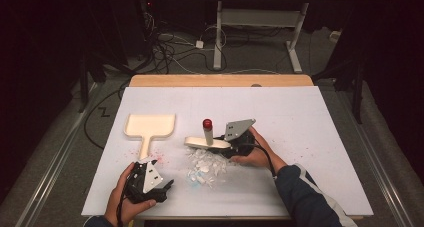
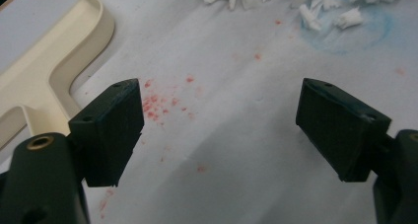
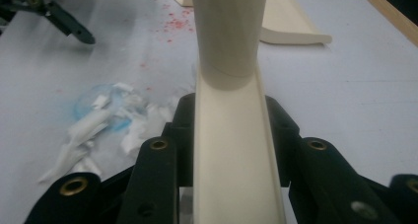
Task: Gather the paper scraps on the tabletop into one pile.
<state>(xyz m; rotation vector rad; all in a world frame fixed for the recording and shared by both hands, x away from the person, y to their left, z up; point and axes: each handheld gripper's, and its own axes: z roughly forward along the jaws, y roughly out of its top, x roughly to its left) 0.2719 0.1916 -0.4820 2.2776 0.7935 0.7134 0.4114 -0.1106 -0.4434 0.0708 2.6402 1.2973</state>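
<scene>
A: High view first: where is the work?

B: Near the middle of the desk (image 1: 300, 112). The right tool (image 1: 231, 148) is clenched on a cream brush (image 1: 207, 142), whose handle with a red cap stands up from it. The brush rests at the far edge of a pile of white paper scraps (image 1: 205, 166).

A: Does the right gripper view agree?

B: Yes. The black jaws press on both sides of the brush (image 3: 231, 150), and its long cream body runs straight away from the camera. The scraps (image 3: 106, 123) lie to the left of it there, over a blue smudge.

A: And the other hand?

B: The left tool (image 1: 167, 185) sits at the near left of the desk, released. In the left gripper view its jaws stand wide apart with nothing between them, only white desk cover dotted with red specks (image 2: 162, 103).

A: Where would the scraps have to go?

B: Probably into the cream dustpan (image 1: 150, 124), which lies to the left and farther away from the pile, its handle pointing toward the near edge. The left gripper view catches its corner (image 2: 64, 51) just beside the open jaws.

A: So what does the next move turn on?

B: On direction. The dustpan lies left of the scraps, the brush on their far side. A sweep would have to push leftward, across the brush's long side. The left tool is the nearer one to the dustpan handle, so it seems best placed to take and steady it.
</scene>
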